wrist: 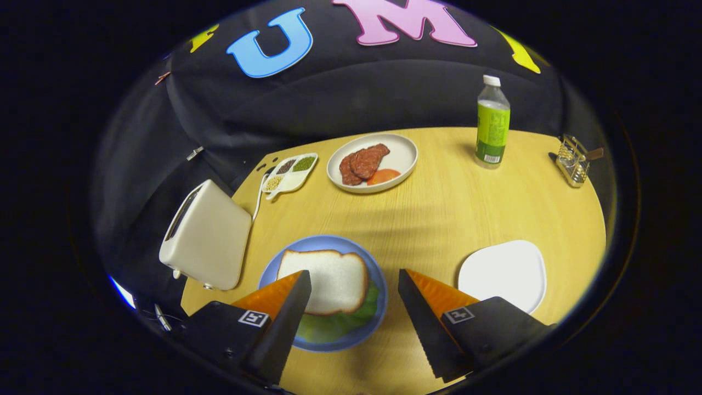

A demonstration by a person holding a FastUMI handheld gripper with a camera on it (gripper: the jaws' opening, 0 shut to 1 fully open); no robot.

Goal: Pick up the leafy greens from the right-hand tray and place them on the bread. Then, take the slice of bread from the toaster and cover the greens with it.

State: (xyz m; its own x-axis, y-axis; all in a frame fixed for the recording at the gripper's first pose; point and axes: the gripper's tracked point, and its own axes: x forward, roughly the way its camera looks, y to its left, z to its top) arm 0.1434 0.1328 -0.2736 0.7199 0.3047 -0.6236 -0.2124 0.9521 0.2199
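— Down on the blue plate (378, 285), just ahead of my fingers, how does it look to you?

— Like a finished stack. A slice of bread (323, 277) lies flat on top, and the leafy greens (334, 323) poke out from under its near edge and right side. I can't see whether another slice sits beneath the greens; the top one hides that.

— And your claw (355, 307)?

— Wide apart and holding nothing. The left finger (285, 323) overlaps the plate's near left part in my view, the right finger (425, 323) stands just off the plate's right rim. Neither one presses on the bread, though I can't tell how high above the plate I am.

— What about the tray on the right?

— The white tray (502, 274), beyond my right finger, is bare, so I judge the greens were taken from there.

— The toaster?

— The toaster (205, 236) stands left of the plate, at the table's (439, 214) edge. Its slot faces away from me, too dark and narrow to say for sure it holds nothing, but I'd guess the top slice came from it.

— So what's left?

— By my reckoning, nothing much. Greens are covered, bread sits fairly square on them. The meat plate (403, 153), the bottle (492, 123) and the little seed dish (289, 173) at the far side are no part of this job
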